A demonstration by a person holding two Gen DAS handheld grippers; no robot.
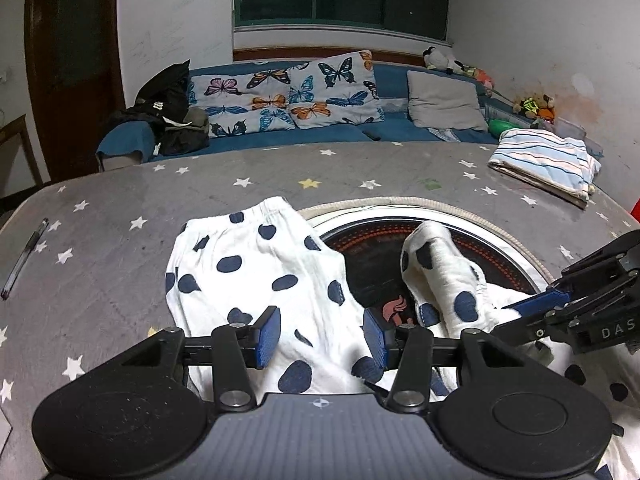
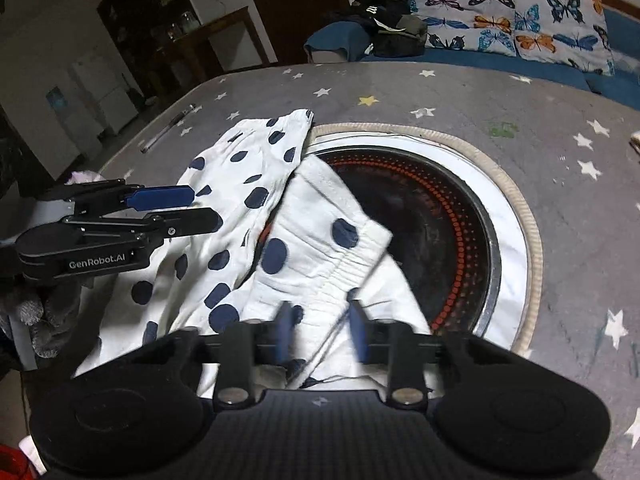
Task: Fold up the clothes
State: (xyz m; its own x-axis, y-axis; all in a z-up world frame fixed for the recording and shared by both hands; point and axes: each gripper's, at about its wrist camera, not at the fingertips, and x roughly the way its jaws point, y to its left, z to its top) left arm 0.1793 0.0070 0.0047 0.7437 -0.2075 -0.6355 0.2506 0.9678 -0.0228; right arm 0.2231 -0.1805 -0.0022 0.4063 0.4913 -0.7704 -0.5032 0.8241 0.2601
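A white garment with navy dots (image 1: 256, 264) (image 2: 240, 184) lies on the grey star-print tablecloth (image 1: 120, 200), partly over a round black cooktop (image 2: 440, 208). One part with an elastic band (image 2: 348, 264) is folded up and over; in the left wrist view it stands as a raised hump (image 1: 436, 264). My left gripper (image 1: 322, 338) (image 2: 208, 210) is open just above the flat part, with nothing pinched. My right gripper (image 2: 322, 334) (image 1: 510, 314) sits at the near edge of the folded part, its blurred jaws narrow with white cloth bunched between them.
A pen (image 1: 24, 260) (image 2: 168, 128) lies near the table's left edge. A folded striped cloth (image 1: 544, 160) rests at the far right. Behind the table stands a blue sofa (image 1: 320, 132) with butterfly pillows and dark clothes. A gloved hand (image 2: 40, 312) holds the left gripper.
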